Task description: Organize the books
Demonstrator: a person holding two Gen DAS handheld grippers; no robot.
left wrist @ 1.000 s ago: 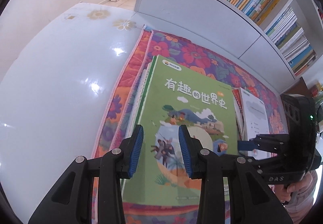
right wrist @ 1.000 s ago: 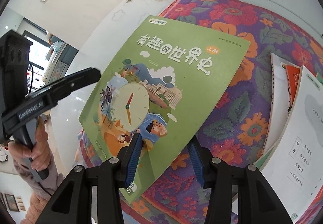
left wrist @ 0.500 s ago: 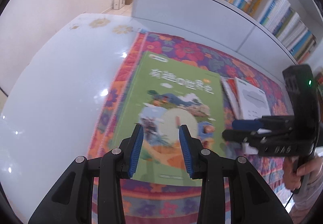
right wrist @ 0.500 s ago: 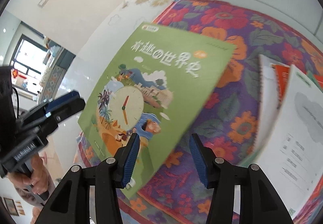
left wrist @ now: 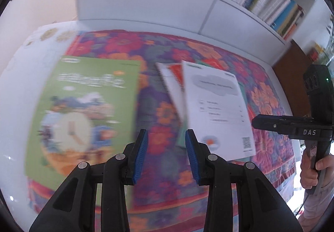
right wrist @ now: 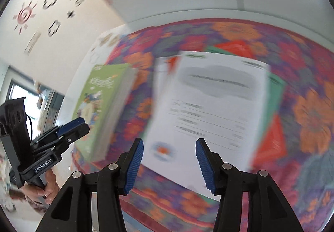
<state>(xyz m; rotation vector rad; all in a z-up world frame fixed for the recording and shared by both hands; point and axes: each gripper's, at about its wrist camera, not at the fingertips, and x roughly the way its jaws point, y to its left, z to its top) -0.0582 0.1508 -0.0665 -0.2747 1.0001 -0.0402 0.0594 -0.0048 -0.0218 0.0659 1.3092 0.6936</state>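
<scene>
Since the earlier frames both grippers had swung off the green book (left wrist: 83,115), now lower left on the cloth (left wrist: 208,52). The left gripper (left wrist: 166,154) and right gripper (right wrist: 169,164) stood spread, empty. Judged next: gripping the white booklet (right wrist: 210,106), frame centre.

The green book (left wrist: 83,115) lies flat, cover up, on the left. The white booklet (left wrist: 217,110) lies to its right, atop red-and-green books (left wrist: 174,79), apart.
</scene>
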